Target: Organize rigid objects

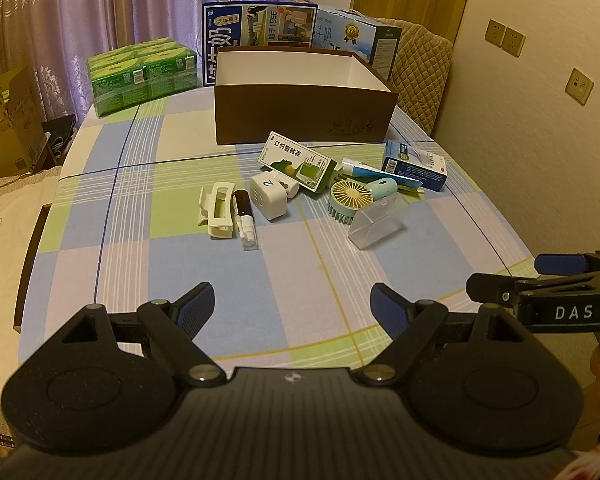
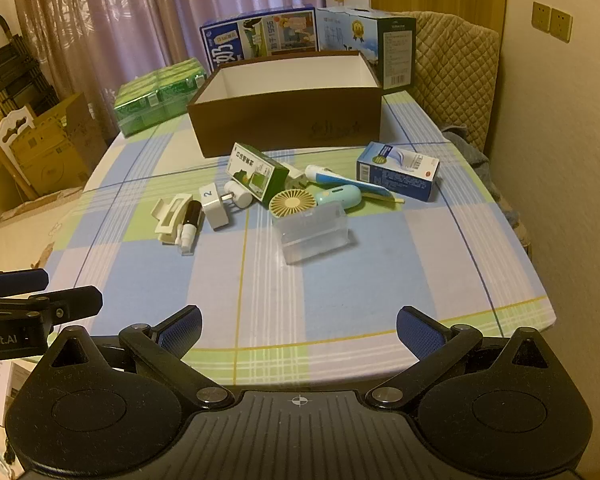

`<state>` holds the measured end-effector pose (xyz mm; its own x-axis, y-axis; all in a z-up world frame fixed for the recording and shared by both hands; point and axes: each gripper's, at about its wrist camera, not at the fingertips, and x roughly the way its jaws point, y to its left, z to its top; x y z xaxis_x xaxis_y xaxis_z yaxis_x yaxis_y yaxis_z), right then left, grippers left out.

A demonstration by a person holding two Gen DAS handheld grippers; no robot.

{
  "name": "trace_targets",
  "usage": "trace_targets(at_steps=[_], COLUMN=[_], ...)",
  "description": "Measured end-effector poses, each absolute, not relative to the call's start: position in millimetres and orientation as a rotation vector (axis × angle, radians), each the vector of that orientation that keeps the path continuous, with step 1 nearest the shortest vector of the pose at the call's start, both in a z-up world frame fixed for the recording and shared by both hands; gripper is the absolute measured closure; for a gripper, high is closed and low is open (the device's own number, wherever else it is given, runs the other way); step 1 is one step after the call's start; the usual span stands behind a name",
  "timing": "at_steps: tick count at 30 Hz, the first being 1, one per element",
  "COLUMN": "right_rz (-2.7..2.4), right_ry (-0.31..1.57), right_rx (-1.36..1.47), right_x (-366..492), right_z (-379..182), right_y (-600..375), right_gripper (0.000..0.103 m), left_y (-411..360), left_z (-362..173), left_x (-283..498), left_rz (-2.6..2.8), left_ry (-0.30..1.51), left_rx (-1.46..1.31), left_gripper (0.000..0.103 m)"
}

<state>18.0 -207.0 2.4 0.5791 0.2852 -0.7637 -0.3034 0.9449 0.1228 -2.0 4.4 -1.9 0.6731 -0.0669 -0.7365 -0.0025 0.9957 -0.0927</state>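
Note:
A brown open box (image 1: 300, 110) (image 2: 288, 128) with a white inside stands mid-table. In front of it lie a green-white carton (image 1: 296, 162) (image 2: 256, 172), a white cube marked 2 (image 1: 269, 196) (image 2: 214, 210), a cream clip (image 1: 218, 210) (image 2: 170, 216), a small dark spray bottle (image 1: 245, 214) (image 2: 190, 224), a mint hand fan (image 1: 354, 196) (image 2: 296, 202), a clear plastic box (image 1: 376, 220) (image 2: 314, 232), a blue tube (image 1: 380, 174) (image 2: 340, 182) and a blue carton (image 1: 416, 164) (image 2: 398, 170). My left gripper (image 1: 292, 312) and right gripper (image 2: 298, 334) hover open over the near table edge, holding nothing.
Green packs (image 1: 140, 70) (image 2: 156, 98) and two printed milk cartons (image 1: 260, 30) (image 2: 260, 34) stand behind the brown box. Cardboard boxes (image 1: 4, 124) (image 2: 56, 148) are left of the checked tablecloth (image 1: 180, 272) (image 2: 360, 280). A quilted chair back (image 1: 420, 72) (image 2: 456, 72) is at the far right.

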Motion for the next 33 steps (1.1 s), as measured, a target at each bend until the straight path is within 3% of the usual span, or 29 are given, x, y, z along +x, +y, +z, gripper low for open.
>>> trace_targets(at_steps=[33], right_rz=[0.356], right_ry=[0.876], right_rx=[-0.021], right_x=[11.7], right_z=[8.4], right_y=[-207.5], right_gripper=[0.002], left_y=[2.8], left_z=[-2.2], left_x=[-4.7], left_rz=[-0.025], left_ry=[0.83], left_rx=[-0.087], left_gripper=[0.02])
